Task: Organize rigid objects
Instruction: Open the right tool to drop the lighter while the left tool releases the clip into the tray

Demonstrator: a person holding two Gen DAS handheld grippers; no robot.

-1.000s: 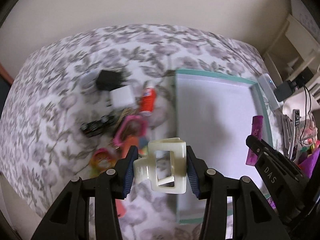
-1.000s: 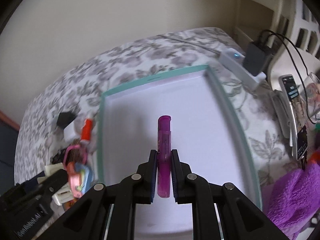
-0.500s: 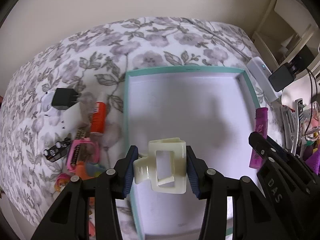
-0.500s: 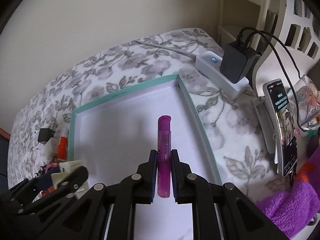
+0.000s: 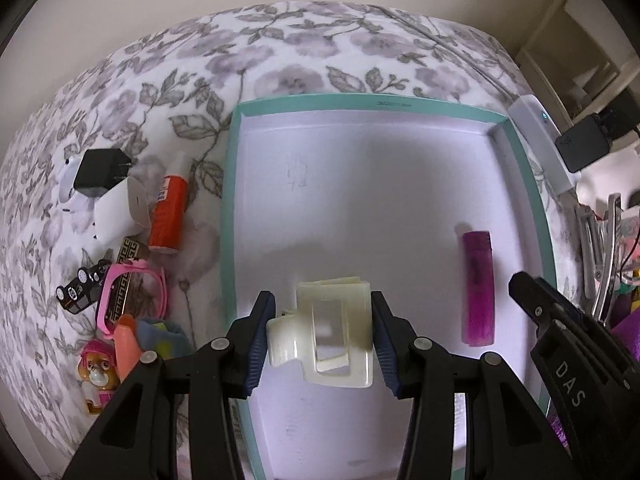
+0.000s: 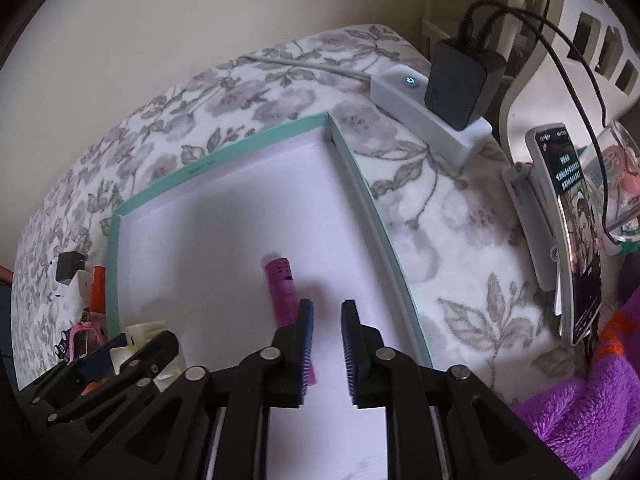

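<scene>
The teal-rimmed tray (image 5: 230, 216) is lying on the floral blanket (image 5: 280, 48) and taking in the first items. The left gripper (image 5: 323, 332) is clamping the cream hair clip (image 5: 326, 334) low over the tray floor, so the next move is likely spreading those jaws to drop it. The right gripper (image 6: 326, 338) has just been opening, nothing between its pads now; the purple lighter (image 6: 285, 292), clamped a second ago, is lying in the tray beside it.

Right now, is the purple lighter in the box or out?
In: the purple lighter lies flat on the teal box's white floor, free of the right gripper.
</scene>
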